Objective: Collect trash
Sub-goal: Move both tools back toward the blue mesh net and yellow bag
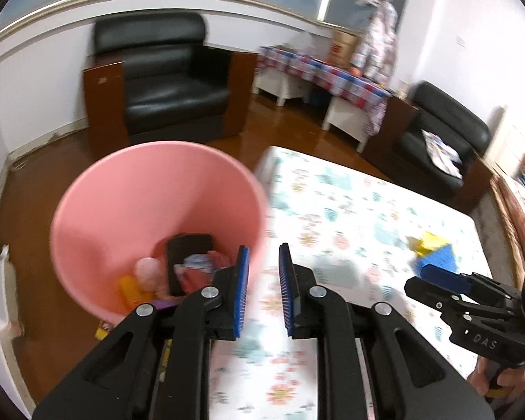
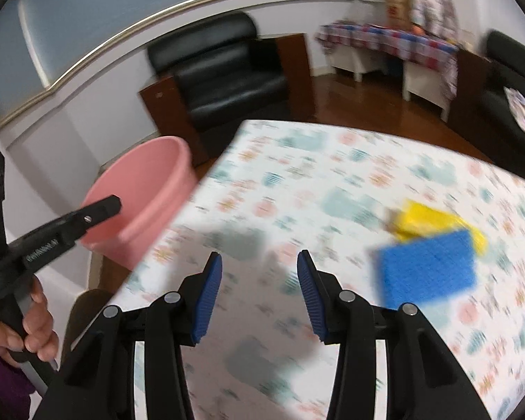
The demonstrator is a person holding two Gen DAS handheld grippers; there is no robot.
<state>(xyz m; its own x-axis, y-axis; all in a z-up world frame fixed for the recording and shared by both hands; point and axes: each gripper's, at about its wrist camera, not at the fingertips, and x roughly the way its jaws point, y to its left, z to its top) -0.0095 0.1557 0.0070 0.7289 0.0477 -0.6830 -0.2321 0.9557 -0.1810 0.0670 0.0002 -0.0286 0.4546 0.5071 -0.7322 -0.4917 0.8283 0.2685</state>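
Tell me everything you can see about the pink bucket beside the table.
The pink bucket is round, smooth and looks like plastic, wider at its open rim than at its bottom. It stands upright on the brown floor, close against the corner of the patterned table. No lid shows. Inside lie several pieces of trash: a dark flat item, a pale round one, something yellow and crumpled wrappers. Neither tool touches it.

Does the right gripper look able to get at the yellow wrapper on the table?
Probably yes: the right gripper is open and empty, and the yellow wrapper lies ahead to its right, partly covered by a blue sponge.
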